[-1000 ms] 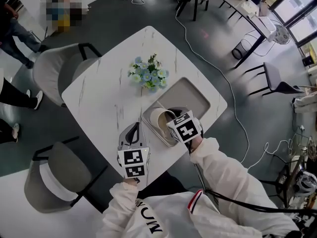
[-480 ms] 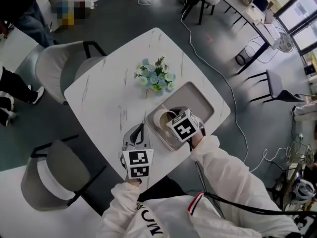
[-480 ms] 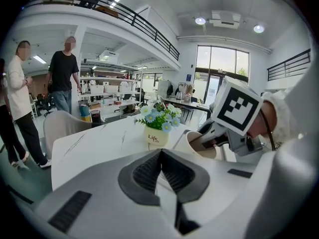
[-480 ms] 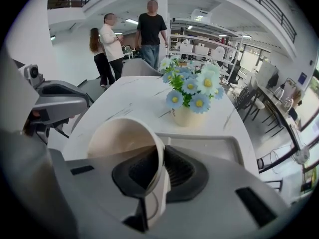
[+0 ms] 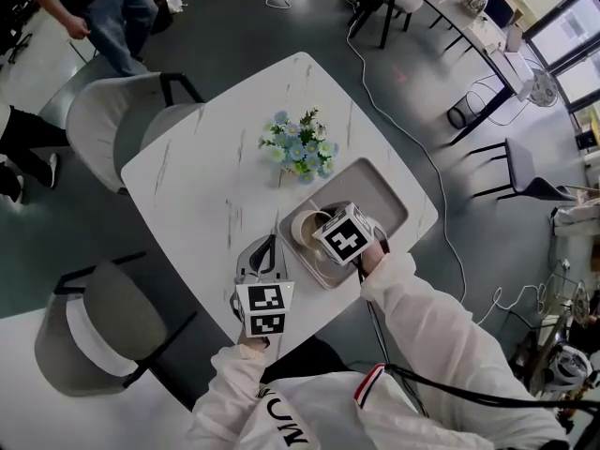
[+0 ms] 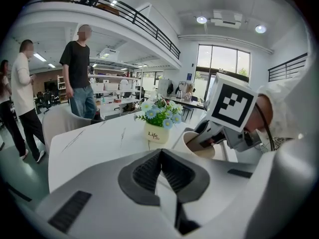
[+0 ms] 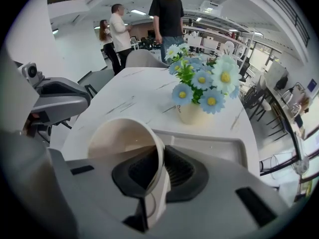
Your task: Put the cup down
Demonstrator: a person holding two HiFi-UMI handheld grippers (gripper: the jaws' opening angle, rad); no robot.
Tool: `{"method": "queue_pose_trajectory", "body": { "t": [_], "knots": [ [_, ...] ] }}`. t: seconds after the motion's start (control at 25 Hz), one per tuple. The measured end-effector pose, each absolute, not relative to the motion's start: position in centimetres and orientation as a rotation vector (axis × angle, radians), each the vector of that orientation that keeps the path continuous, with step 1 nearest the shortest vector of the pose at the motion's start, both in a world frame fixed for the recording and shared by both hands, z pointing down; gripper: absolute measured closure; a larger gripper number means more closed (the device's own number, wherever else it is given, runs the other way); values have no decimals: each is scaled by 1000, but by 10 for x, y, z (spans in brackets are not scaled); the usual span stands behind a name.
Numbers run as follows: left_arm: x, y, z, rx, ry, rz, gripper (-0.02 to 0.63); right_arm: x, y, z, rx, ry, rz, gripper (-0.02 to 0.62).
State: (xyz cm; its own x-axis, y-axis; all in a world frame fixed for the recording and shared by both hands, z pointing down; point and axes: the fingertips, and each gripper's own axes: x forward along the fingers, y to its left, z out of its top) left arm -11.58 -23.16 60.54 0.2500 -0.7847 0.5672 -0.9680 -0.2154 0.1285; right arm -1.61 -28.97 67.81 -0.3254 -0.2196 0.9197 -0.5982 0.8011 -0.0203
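Cup (image 5: 306, 225) lower, near "Life" pot (image 6: 156, 133)

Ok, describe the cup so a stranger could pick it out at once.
Find the white marbled table, then the grey tray beside its pot of blue flowers. At the tray's near end is the cup: cream, empty, its wall pinched by the right gripper, the only cup there.

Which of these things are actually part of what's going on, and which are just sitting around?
In use: cup, pinched by the right gripper; tray under it.
Lying about: flower pot, left gripper (shut, empty), chairs.
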Motion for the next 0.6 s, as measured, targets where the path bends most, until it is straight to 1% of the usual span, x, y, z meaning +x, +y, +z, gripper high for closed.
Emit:
{"method": "queue_pose_trajectory", "body": {
  "t": [0.6],
  "knots": [
    [-115, -228, 610, 2062, -1565, 547, 595, -27, -290, 682, 542, -1846, 408, 558]
  ]
}}
